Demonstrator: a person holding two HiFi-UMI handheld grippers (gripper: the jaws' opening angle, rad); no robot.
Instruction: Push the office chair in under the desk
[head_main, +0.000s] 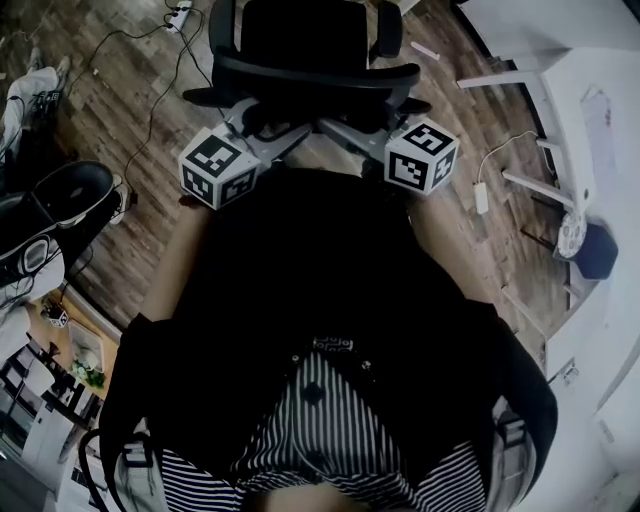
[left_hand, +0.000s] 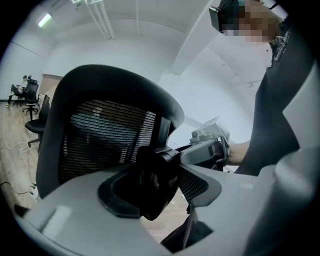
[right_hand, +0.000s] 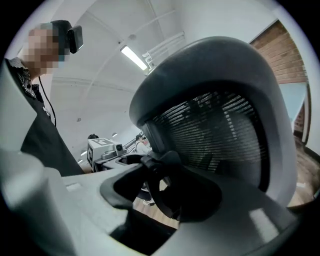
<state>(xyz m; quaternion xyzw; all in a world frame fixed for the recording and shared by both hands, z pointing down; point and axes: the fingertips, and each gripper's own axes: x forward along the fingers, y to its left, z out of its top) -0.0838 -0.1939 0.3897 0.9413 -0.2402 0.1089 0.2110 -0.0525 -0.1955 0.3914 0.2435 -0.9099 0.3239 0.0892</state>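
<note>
My left gripper (left_hand: 156, 186) and right gripper (right_hand: 172, 186) each clamp smooth grey jaws on the curved black rear frame of the mesh-backed office chair (head_main: 300, 45), which stands on the plank floor (head_main: 100, 110).

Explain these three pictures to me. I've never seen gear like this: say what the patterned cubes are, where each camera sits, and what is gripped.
There is no robot here: a person holds hand-held tongs in each hand. The head view comes from a camera on the person's head. It looks steeply down past their dark clothing at a black mesh-backed office chair on a brown wooden floor, with a white desk to the right. The left white cube with black square markers and the right white cube are parts of the tongs. The other two pictures come from cameras riding on the tongs themselves. The left tongs and the right tongs are each closed on a black part of the chair's back.
</note>
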